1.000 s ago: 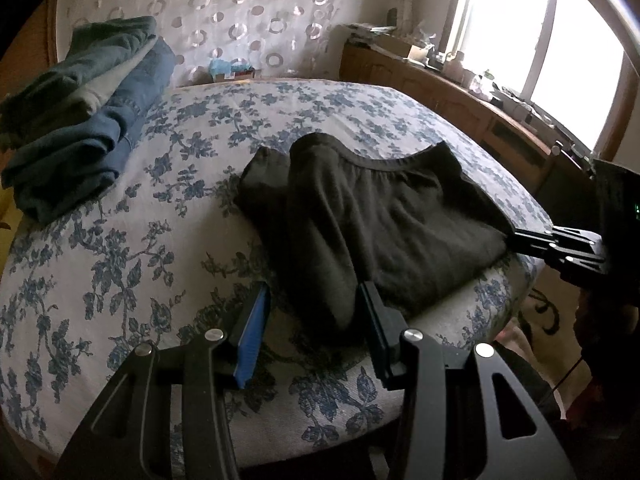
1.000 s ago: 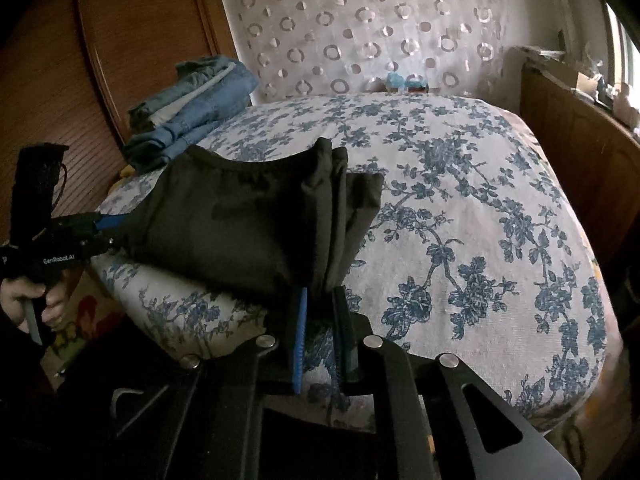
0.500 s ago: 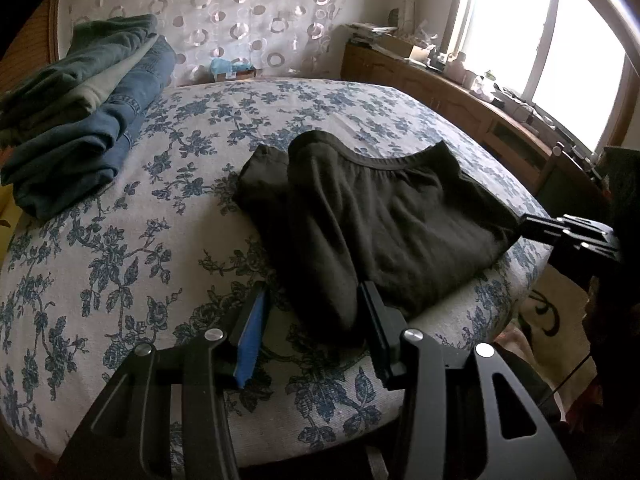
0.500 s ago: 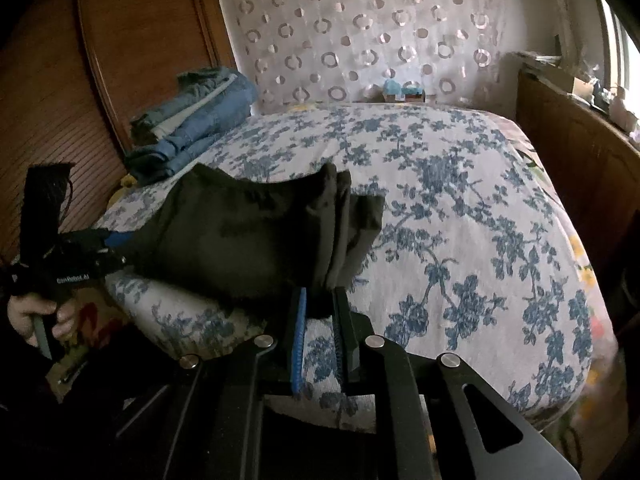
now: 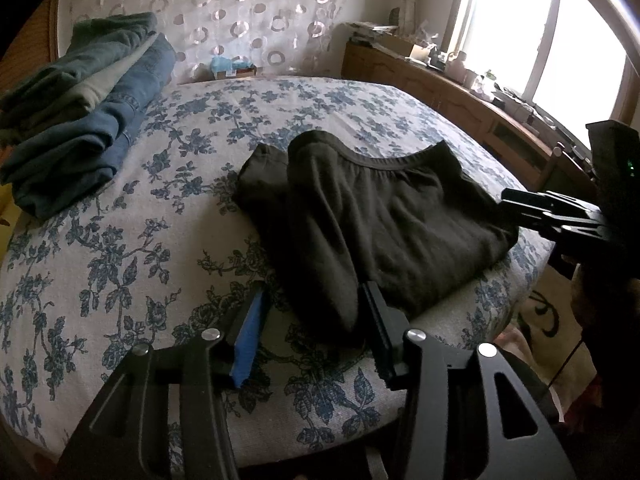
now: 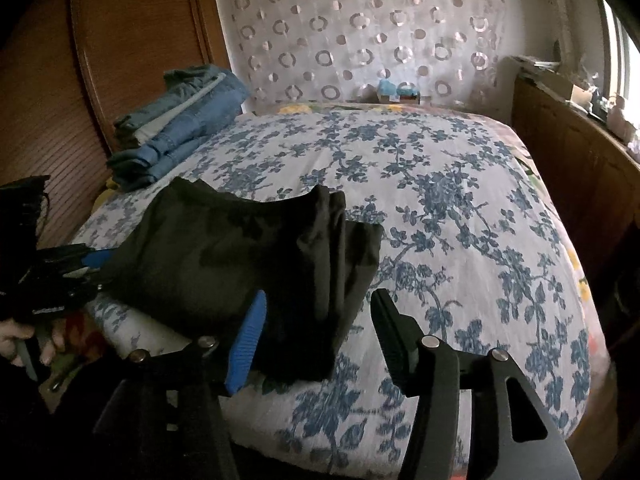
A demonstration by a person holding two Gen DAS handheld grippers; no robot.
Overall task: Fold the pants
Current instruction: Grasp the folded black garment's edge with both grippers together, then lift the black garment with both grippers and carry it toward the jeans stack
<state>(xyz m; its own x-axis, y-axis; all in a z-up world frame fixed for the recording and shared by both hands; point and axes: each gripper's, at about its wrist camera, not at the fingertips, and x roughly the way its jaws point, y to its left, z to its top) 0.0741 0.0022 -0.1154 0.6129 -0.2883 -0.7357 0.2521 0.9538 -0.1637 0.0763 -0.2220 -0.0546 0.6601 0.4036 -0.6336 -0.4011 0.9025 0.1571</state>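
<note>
Dark folded pants (image 5: 372, 216) lie on the floral bed (image 5: 120, 248) near its front edge, waistband toward the far side. My left gripper (image 5: 316, 320) is open, its fingers either side of the fold's near end. In the right wrist view the pants (image 6: 240, 256) lie in front of my right gripper (image 6: 320, 328), which is open with a corner of the fold between its fingers. Each gripper shows in the other's view: the right gripper (image 5: 516, 204) at the pants' right edge, the left gripper (image 6: 96, 260) at their left edge.
A stack of folded jeans (image 5: 80, 112) sits at the bed's far left, by a wooden headboard (image 6: 132, 60). A wooden cabinet (image 5: 460, 104) with clutter runs under the window on the right. A small blue item (image 5: 232, 66) lies past the bed's far end.
My right gripper was shut on the pants' corner and has opened, letting the cloth go. The left gripper stayed open and barely moved.
</note>
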